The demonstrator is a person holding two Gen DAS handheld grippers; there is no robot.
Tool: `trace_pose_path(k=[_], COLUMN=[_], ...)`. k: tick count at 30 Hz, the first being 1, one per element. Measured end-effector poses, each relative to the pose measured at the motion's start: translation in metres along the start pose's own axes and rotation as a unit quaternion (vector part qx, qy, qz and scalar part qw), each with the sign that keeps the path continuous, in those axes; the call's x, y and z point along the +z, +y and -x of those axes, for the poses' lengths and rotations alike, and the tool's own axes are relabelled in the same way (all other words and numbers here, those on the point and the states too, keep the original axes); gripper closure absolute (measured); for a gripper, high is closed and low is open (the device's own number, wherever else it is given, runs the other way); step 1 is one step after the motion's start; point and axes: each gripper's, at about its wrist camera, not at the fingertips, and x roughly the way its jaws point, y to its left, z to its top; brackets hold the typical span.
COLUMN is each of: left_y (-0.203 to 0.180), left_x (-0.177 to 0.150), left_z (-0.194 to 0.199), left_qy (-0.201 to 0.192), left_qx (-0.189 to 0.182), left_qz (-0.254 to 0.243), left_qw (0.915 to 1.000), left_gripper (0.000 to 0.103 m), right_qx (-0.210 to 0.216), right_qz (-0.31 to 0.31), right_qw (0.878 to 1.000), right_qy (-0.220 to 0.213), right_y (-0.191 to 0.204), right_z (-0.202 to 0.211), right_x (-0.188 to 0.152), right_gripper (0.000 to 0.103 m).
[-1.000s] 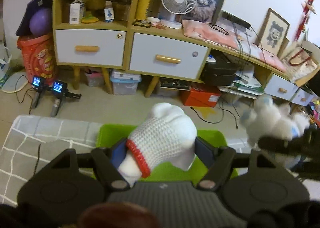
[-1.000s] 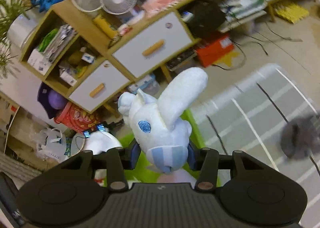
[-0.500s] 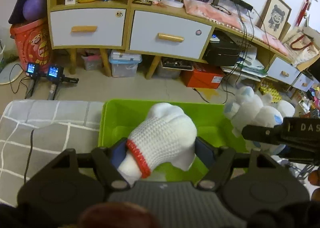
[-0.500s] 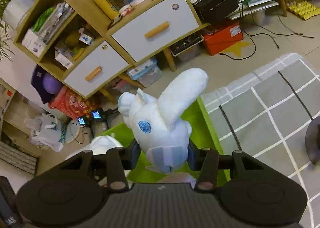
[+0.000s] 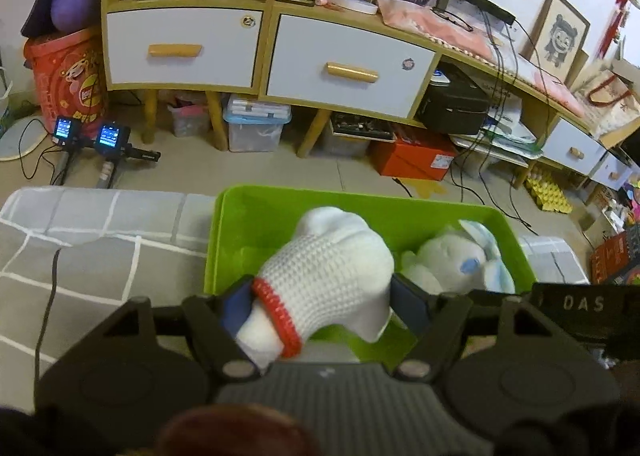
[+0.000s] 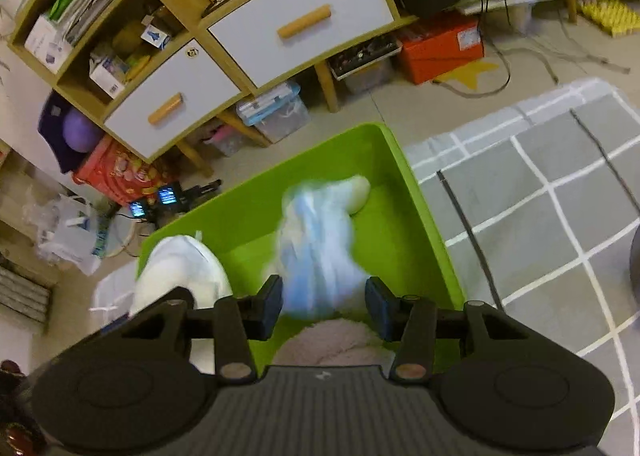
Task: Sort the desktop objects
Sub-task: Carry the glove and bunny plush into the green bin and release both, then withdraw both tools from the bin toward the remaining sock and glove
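Observation:
My left gripper point(image 5: 320, 306) is shut on a white knit glove with a red cuff point(image 5: 320, 280) and holds it over the near edge of a green bin point(image 5: 248, 215). My right gripper point(image 6: 325, 302) is open above the same bin point(image 6: 404, 195). A white and blue plush toy point(image 6: 320, 240) is blurred just beyond its jaws, inside the bin. In the left wrist view the plush point(image 5: 448, 260) lies in the bin's right side. A pinkish fluffy thing point(image 6: 332, 344) shows under the right gripper. The glove also shows in the right wrist view point(image 6: 180, 272).
The bin stands on a grey checked cloth point(image 5: 92, 240) point(image 6: 552, 191) with a thin dark cable point(image 6: 468, 232) across it. Beyond are a wooden cabinet with white drawers point(image 5: 256, 51), an orange box point(image 5: 412, 155), a clear box point(image 5: 256, 127) and a red bucket point(image 5: 68, 71).
My right gripper has opened and the plush has dropped from it into the green bin. Both grippers have moved closer over the bin. The left gripper still holds the glove.

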Motion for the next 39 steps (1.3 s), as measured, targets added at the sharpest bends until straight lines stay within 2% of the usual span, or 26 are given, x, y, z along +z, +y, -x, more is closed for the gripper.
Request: trace_pose_path(k=[4, 10, 12, 15, 31, 39], left_y=[-0.002, -0.005, -0.004, -0.006, -0.011, -0.006], left_x=[-0.003, -0.003, -0.001, 0.001, 0.007, 0.006], left_z=[-0.007, -0.007, -0.004, -0.001, 0.027, 0.042], left_qy=[0.000, 0.002, 0.002, 0.005, 0.012, 0.025], left_qx=[0.004, 0.007, -0.002, -0.008, -0.001, 0.004], left_qz=[-0.001, -0.004, 0.000, -0.001, -0.017, -0.018], left_qw=[1.0000, 1.0000, 1.0000, 1.0000, 0.9998, 0.9995], left_gripper=[0.029, 0.026, 0.018, 0.013, 0.001, 0.001], right_qx=[-0.014, -0.013, -0.013, -0.007, -0.010, -0.020], right_qz=[0.019, 0.018, 0.021, 0.019, 0.020, 0.022], right_qw=[1.000, 1.000, 1.000, 1.000, 1.000, 0.999], right_qy=[-0.004, -0.001, 0.001, 0.007, 0.016, 0.022], right_y=[0.006, 0.003, 0.004, 0.005, 0.010, 0.010], right_z=[-0.002, -0.002, -0.002, -0.001, 0.019, 0.032], right_x=[-0.002, -0.001, -0.001, 0.000, 0.000, -0.004], right_gripper=[0.056, 0.056, 0.055, 0.055, 0.036, 0.031])
